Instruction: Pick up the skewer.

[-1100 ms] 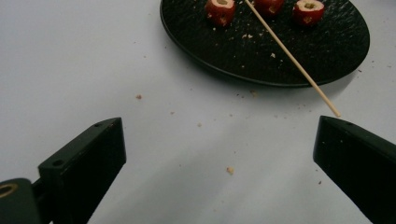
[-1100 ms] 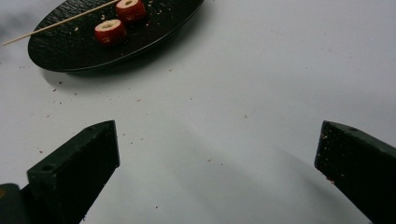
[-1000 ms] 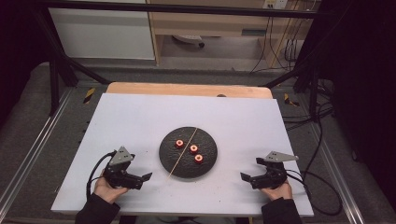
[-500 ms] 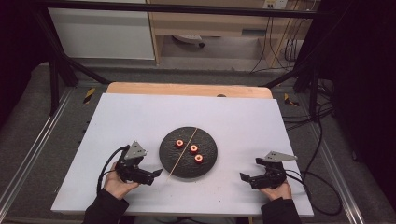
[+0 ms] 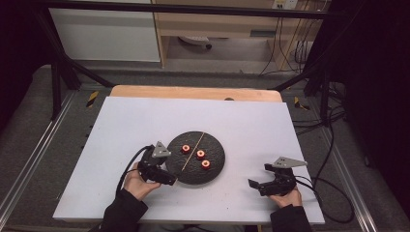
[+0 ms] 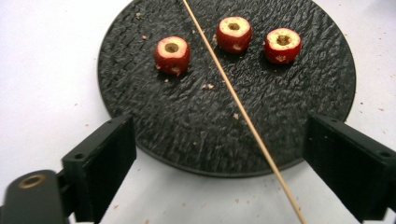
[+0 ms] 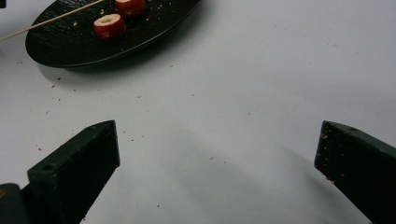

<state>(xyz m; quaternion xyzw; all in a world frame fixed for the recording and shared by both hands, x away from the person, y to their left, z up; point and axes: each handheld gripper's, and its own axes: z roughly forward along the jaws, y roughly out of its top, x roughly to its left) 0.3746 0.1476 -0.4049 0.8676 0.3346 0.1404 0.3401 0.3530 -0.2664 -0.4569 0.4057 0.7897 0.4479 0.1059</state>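
Table (image 5: 145, 121) first: a white top carries everything, and it is dusted with small crumbs around the work area, as the right gripper view shows. At its middle sits a round black plate (image 5: 215, 166) with a rough, pebbled face. Across the plate lies a thin wooden skewer (image 6: 233, 100), running from the far rim over the near rim, where its near end sticks out past the edge above the white top. Three short red fruit pieces with pale, hollowed centres rest on the plate: one fruit piece (image 6: 172, 54) on one side of the skewer, and two more (image 6: 233, 33) (image 6: 282, 45) on the other side, all apart from the stick and from each other.

Left tongs (image 5: 167, 176) are at the near left rim of the plate, jaws spread wide on either side of the skewer's overhanging end, touching nothing. Right tongs (image 5: 261, 183) rest low over bare table well to the right of the plate, jaws also wide and empty.

Judging by this, the work looks like threading the fruit onto the stick, and none of it is done: the skewer is bare and not yet gripped, and all three pieces are loose. What remains is closing on the skewer, lifting it, and picking up and spearing each piece in turn.
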